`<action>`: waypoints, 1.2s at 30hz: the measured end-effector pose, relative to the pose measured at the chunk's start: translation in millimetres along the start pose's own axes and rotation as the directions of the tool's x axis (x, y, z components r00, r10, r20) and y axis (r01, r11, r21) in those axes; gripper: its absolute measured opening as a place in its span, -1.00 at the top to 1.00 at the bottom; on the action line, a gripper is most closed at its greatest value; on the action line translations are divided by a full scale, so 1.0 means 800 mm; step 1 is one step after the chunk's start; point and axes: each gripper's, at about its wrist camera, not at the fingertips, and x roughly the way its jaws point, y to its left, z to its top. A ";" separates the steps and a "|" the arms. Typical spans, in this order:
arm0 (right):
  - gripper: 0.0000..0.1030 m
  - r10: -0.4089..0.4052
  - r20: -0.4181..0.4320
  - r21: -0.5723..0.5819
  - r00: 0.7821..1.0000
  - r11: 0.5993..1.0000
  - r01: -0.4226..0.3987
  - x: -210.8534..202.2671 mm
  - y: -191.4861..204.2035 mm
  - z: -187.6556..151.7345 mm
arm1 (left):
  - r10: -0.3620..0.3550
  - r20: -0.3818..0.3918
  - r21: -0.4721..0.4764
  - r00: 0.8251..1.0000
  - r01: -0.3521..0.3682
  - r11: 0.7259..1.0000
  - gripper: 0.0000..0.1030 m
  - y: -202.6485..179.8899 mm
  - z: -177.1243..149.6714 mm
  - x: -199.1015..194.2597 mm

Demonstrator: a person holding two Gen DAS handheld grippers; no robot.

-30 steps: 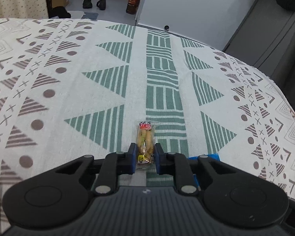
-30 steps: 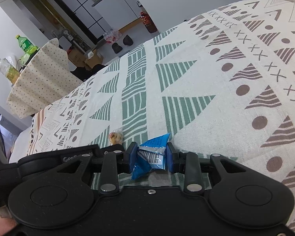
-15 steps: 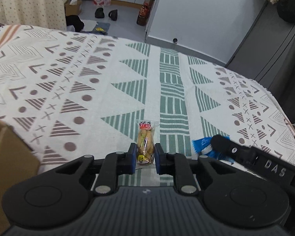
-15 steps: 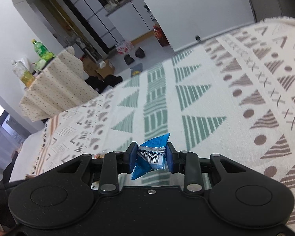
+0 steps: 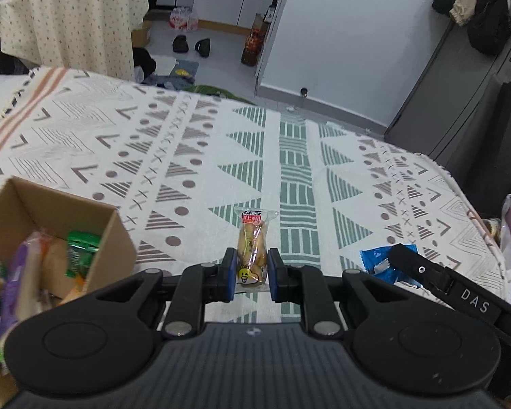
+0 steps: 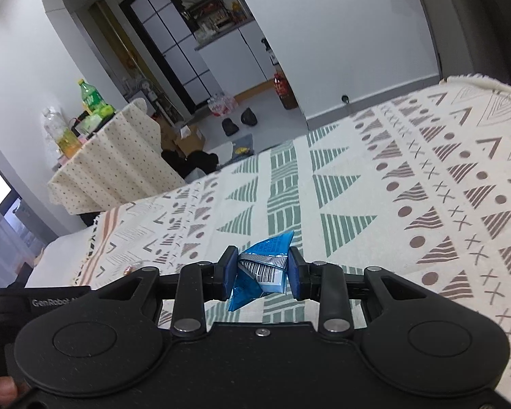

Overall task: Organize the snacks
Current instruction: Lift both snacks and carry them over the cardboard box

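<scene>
Midway through the tidy-up, both sets of tongs are loaded: the left tongs pinch a clear-wrapped yellow snack with a red label, held upright above the patterned cloth, while the right tongs are pressed onto a crumpled blue packet showing a barcode, also lifted clear of the cloth. At the near left of the left wrist view stands an open cardboard box already holding several wrappers, a green one and a purple one among them, so part of the sorting appears done. What remains, by the look of it, is to carry these two pieces to the box and let them go; no other loose snack is plainly visible on the cloth, though a small object near the left edge of the right wrist view is too small to identify. The work surface is covered with a cream tablecloth printed with green and brown triangles, dots and crosses; whether a counter or a bed lies beneath cannot be told. Beyond it, at the far left, a second table under a dotted cloth carries a green bottle, shoes sit on the grey floor, and dark bags hang at the far right.
</scene>
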 end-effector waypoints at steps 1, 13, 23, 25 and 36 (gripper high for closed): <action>0.41 0.002 0.010 -0.002 1.000 1.000 -0.002 -0.007 0.003 0.001 | -0.002 0.007 0.003 1.000 0.002 1.000 0.66 0.000 0.000 -0.008; 0.41 0.023 0.062 -0.011 0.998 1.000 -0.022 -0.078 0.035 -0.012 | -0.001 0.072 -0.027 0.997 0.003 1.000 0.66 0.029 -0.014 -0.089; 0.41 0.047 0.093 -0.022 0.995 0.999 -0.046 -0.112 0.076 -0.025 | -0.007 0.107 -0.045 0.994 0.012 0.999 0.66 0.061 -0.026 -0.138; 0.41 0.052 0.097 -0.027 0.994 0.998 -0.050 -0.117 0.085 -0.028 | -0.009 0.111 -0.049 0.994 0.015 0.999 0.65 0.069 -0.028 -0.147; 0.41 0.064 0.100 -0.052 0.993 0.997 -0.059 -0.126 0.130 -0.041 | -0.013 0.137 -0.074 0.990 0.024 0.997 0.65 0.112 -0.031 -0.182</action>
